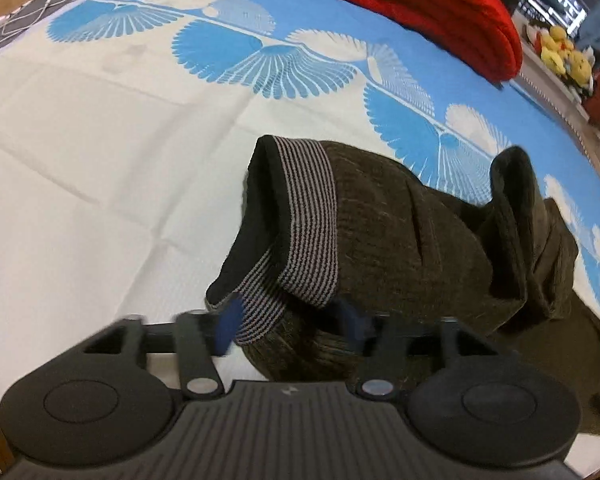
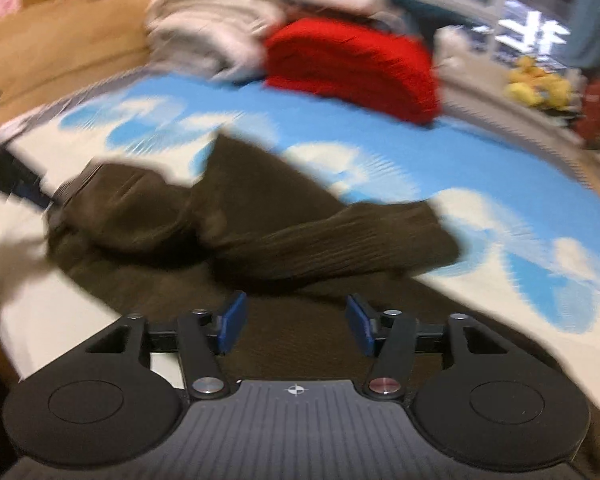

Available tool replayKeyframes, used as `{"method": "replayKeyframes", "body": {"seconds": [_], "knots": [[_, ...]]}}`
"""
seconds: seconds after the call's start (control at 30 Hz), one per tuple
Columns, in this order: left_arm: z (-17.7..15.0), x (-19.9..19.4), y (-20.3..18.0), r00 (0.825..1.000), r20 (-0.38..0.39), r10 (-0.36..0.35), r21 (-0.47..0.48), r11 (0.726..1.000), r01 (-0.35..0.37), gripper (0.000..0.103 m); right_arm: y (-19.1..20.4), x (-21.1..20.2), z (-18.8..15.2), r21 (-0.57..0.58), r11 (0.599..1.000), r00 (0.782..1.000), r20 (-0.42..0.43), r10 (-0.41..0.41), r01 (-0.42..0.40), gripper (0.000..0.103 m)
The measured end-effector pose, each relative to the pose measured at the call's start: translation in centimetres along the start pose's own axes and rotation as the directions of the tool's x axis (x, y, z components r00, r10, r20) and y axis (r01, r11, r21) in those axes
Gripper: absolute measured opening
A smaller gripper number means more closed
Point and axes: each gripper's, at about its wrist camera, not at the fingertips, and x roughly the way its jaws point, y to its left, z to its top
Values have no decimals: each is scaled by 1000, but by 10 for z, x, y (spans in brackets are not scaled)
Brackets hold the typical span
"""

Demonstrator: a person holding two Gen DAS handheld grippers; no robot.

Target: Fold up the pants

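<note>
pants: dark brown pants (image 1: 400,248) lie crumpled on the bed (image 1: 100,184), over its blue and white sheet; the striped waistband (image 1: 308,220) is turned up and gaping toward the left wrist camera, and the legs (image 2: 340,236) lie twisted across each other in the right wrist view.
left gripper: the left gripper (image 1: 292,324) is at the waistband's lower edge, jaws parted, the band lying between the blue pads; not pinched as far as I can see.
right gripper: the right gripper (image 2: 296,324) hovers released over the brown cloth, nothing between its pads; this view is blurred.
step in hand: likely taking hold of the waistband to spread the pants flat before the 1st fold.
doing it well: catch both layers of the band, not just the ribbed lip; take the other corner with the right gripper, then pull apart and lift so the legs untwist.
risk: a 1-layer grab would leave the pants bunched.
nearby: a red garment (image 1: 440,16) lies well apart at the far side.
</note>
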Motion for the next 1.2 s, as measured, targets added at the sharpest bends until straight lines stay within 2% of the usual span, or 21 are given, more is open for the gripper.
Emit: {"method": "replayKeyframes", "body": {"seconds": [0.07,0.13,0.23,0.3,0.37,0.4,0.47,0.5,0.53,0.6,0.63,0.7,0.77,0.87,1.0,1.07,1.13,1.17,1.2], "knots": [[-1,6,-3,997,0,78,69,995,-78,76,29,23,-1,-100,994,997,-70,43,-50,61],[-3,18,-10,990,-1,144,169,975,-141,80,51,36,-4,-197,977,994,-88,67,-83,72],[-6,41,-17,974,-28,223,269,941,-207,80,74,62,-12,-307,947,989,-139,52,-93,75],[-4,51,-16,973,-41,227,272,940,-208,80,81,77,-17,-343,937,988,-157,7,-61,75],[2,59,-10,975,-71,210,229,955,-189,80,80,85,-18,-347,937,986,-167,-11,-48,74],[4,62,-7,977,-87,197,209,962,-175,74,78,85,-18,-339,939,986,-164,-4,-52,73],[8,63,-4,982,-113,152,181,975,-130,60,76,84,-16,-323,944,986,-164,9,-62,60],[9,62,-6,982,-109,155,193,972,-132,52,77,83,-17,-324,944,986,-165,8,-62,44],[9,60,-9,981,-101,163,217,966,-138,48,77,82,-16,-335,941,987,-163,-1,-54,32],[7,51,-14,982,-74,174,265,953,-149,34,76,76,-17,-366,930,990,-143,-9,-44,22],[6,45,-15,983,-58,171,270,951,-150,33,73,75,-18,-372,927,991,-137,-4,-47,16],[4,27,-16,988,-19,153,277,950,-142,31,74,68,-19,-389,920,992,-122,4,-52,14],[-1,9,-16,989,12,144,303,942,-141,31,78,58,-23,-428,902,994,-110,15,-61,13],[-16,-9,-8,985,-1,171,339,927,-160,31,87,40,-35,-499,861,992,-114,50,-101,13],[-33,-11,12,974,-123,191,347,928,-138,35,98,21,-56,-542,808,970,-198,141,-229,13],[-41,-10,12,966,-161,202,391,912,-126,41,103,17,-68,-567,782,960,-237,147,-260,13],[-42,-18,8,969,-106,223,435,887,-157,53,98,12,-68,-543,794,955,-255,154,-273,16],[-41,-25,4,970,-62,236,453,872,-184,61,91,8,-60,-502,815,950,-254,180,-289,17],[-39,-30,3,970,-42,238,455,869,-193,65,80,3,-51,-442,844,947,-240,214,-303,18]]}}
